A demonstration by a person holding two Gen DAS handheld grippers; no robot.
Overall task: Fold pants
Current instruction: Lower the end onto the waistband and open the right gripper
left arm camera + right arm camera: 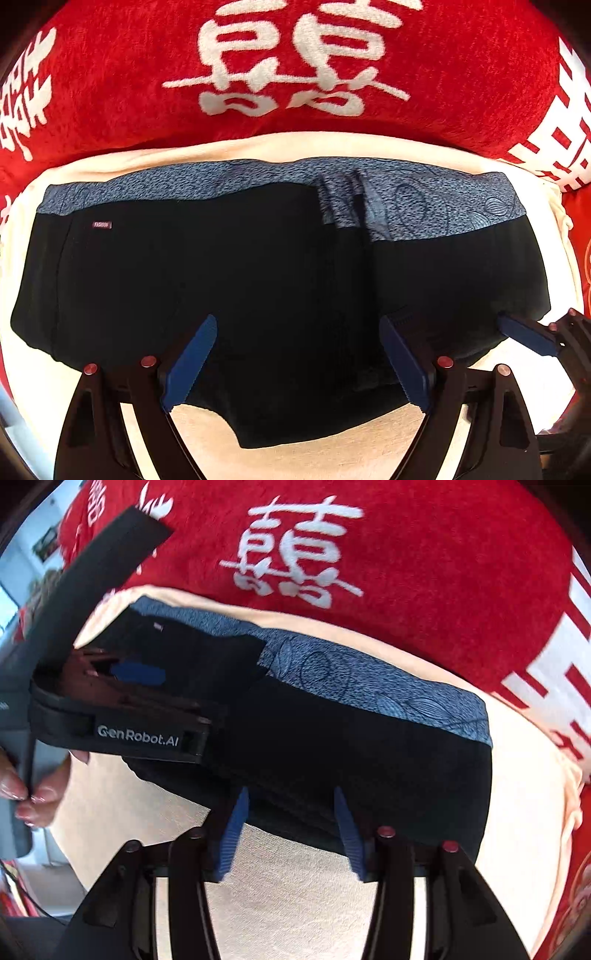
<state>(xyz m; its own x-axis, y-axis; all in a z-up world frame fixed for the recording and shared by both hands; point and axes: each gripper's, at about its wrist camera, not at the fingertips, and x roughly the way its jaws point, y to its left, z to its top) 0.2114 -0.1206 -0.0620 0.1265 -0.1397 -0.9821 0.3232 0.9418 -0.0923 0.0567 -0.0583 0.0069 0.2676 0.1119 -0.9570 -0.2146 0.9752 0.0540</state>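
Left wrist view. The black pants point(221, 288) lay folded into a compact block on a cream cloth point(288, 458), which rested on a red blanket point(461, 81) bearing white characters. A blue-grey patterned waistband point(424, 206) ran along the far edge, with a small brand tag point(102, 225) at the far left. The left gripper point(295, 362) hung over the near edge with its 2 blue pads spread wide and nothing pinched between them. The fabric was beneath the jaws, not in them. The right gripper's blue pad point(524, 332) showed at the right, at the block's near right corner.

Right wrist view. The right gripper point(291, 834) stood over the near edge of the pants point(388, 760), jaws parted, neither pad pressing on cloth. The left gripper point(140, 709) was seen from the side over the far left part of the block, with the person's hand point(33, 790) on its grip.

Risks noted, as judgement:
1. With both tools released, the top layer could spring back and loosen the fold, since nothing pinned it.
2. The near hem looked uneven at the left; a further fold from there could turn out skewed.
3. A pad drawn away low could snag the edge and drag the layers apart.
4. Any pull could shift the cream cloth on the plush blanket and carry the block with it.
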